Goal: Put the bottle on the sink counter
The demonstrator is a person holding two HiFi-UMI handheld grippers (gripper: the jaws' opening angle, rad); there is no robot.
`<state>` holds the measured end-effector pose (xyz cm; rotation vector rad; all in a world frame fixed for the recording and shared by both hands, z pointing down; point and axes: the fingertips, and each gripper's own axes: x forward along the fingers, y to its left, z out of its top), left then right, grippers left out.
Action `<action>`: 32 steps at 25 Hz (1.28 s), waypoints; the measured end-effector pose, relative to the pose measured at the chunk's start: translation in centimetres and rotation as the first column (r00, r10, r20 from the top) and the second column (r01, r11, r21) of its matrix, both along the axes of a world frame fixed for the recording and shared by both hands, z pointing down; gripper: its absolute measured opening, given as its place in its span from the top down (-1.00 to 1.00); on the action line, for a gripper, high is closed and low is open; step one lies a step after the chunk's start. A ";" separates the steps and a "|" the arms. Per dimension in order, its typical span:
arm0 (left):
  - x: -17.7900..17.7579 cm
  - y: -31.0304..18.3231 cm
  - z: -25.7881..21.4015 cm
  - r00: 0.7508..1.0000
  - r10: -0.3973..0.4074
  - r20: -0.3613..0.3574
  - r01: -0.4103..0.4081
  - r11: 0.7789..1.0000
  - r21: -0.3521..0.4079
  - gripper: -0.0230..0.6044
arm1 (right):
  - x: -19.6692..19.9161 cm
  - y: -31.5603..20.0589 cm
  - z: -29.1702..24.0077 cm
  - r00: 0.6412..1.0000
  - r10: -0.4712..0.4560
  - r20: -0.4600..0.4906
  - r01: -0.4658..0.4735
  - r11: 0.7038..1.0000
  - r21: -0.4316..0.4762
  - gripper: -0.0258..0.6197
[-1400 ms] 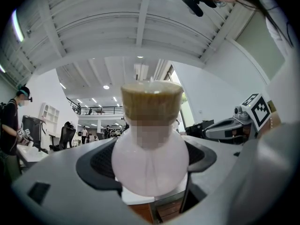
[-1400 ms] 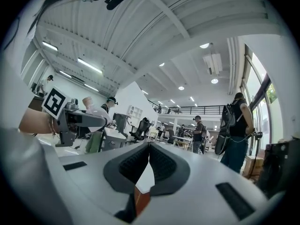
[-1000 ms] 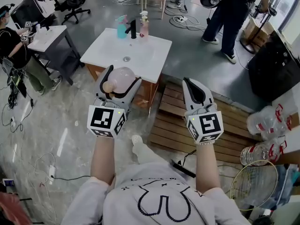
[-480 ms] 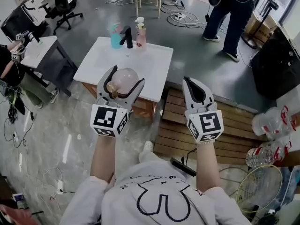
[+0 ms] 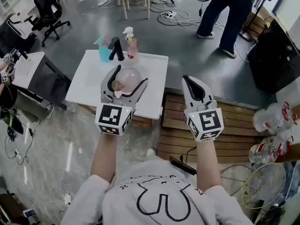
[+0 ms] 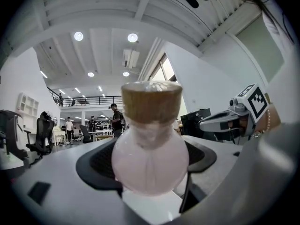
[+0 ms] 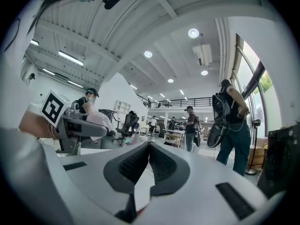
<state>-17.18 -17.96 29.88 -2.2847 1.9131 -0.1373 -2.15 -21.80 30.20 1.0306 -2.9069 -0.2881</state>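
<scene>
Grippers up close, both held out in front of a white shirt [image 5: 159,200]. The left gripper [image 5: 127,78] has its jaws spread wide around a round pink bottle [image 6: 150,158] with a cork-coloured stopper [image 6: 151,102]. The pads squeeze the belly from both sides, and the stopper end points away from the gripper. The right gripper [image 5: 189,82] is empty, jaws pressed together with nothing between them.

From the head view the bottle overlaps the near part of the white sink counter [image 5: 86,86], carried in the air rather than sitting on it. A wooden slatted platform [image 5: 234,125] lies just right of the counter, under the right gripper.

At the counter's far edge there's a black faucet [image 5: 116,48], with a teal spray bottle [image 5: 103,50] just to its left and a pink spray bottle [image 5: 130,43] to its right. Further back on the grey floor, a person in dark clothes [image 5: 225,13] stands top right, and an office chair [image 5: 47,6] is top left.
</scene>
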 end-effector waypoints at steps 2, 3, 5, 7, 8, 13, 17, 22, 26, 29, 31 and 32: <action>0.0 -1.2 0.3 1.000 0.014 0.000 -0.014 1.000 -0.005 -0.35 | -0.2 -0.7 0.4 1.000 0.008 -0.007 -0.008 1.000 -0.005 0.83; 0.0 -1.7 0.4 1.000 0.020 -0.001 -0.020 1.000 -0.008 -0.35 | -0.2 -1.0 0.6 1.000 0.013 -0.011 -0.013 1.000 -0.008 0.83; -0.2 -2.7 0.7 0.999 0.031 -0.007 -0.031 0.999 -0.015 -0.35 | -0.3 -1.6 1.0 1.000 0.025 -0.015 -0.025 1.000 -0.016 0.83; -0.4 -3.8 1.1 0.999 0.043 -0.017 -0.043 0.999 -0.024 -0.35 | -0.4 -2.2 1.3 0.999 0.036 -0.020 -0.036 0.999 -0.022 0.83; -0.5 -4.4 1.3 0.999 0.049 -0.021 -0.049 0.998 -0.029 -0.35 | -0.6 -2.5 1.5 0.999 0.040 -0.024 -0.041 0.999 -0.024 0.83; -0.7 -7.6 2.8 0.996 0.080 -0.027 -0.082 0.995 -0.061 -0.35 | -1.0 -4.5 2.6 0.997 0.065 -0.039 -0.067 0.997 -0.045 0.83; -0.5 -10.5 4.5 0.992 0.116 -0.041 -0.119 0.987 -0.104 -0.35 | -1.4 -6.7 3.7 0.995 0.089 -0.050 -0.092 0.993 -0.075 0.83; -0.3 -14.3 7.2 0.988 0.151 -0.046 -0.156 0.973 -0.168 -0.35 | -2.0 -9.8 5.4 0.992 0.110 -0.059 -0.117 0.986 -0.118 0.83; -0.3 -17.1 9.8 0.984 0.176 -0.042 -0.181 0.957 -0.228 -0.35 | -2.5 -12.2 7.0 0.990 0.124 -0.069 -0.134 0.978 -0.159 0.83; -0.5 -19.0 11.8 0.981 0.187 -0.059 -0.196 0.942 -0.273 -0.35 | -3.1 -13.8 8.4 0.987 0.130 -0.089 -0.144 0.973 -0.181 0.83; -0.7 -20.2 13.1 0.979 0.192 -0.071 -0.205 0.932 -0.298 -0.35 | -3.4 -14.8 9.1 0.985 0.136 -0.101 -0.154 0.969 -0.195 0.83; -0.7 -20.8 13.6 0.978 0.194 -0.076 -0.209 0.928 -0.310 -0.35 | -3.5 -15.2 9.5 0.985 0.140 -0.103 -0.159 0.966 -0.204 0.83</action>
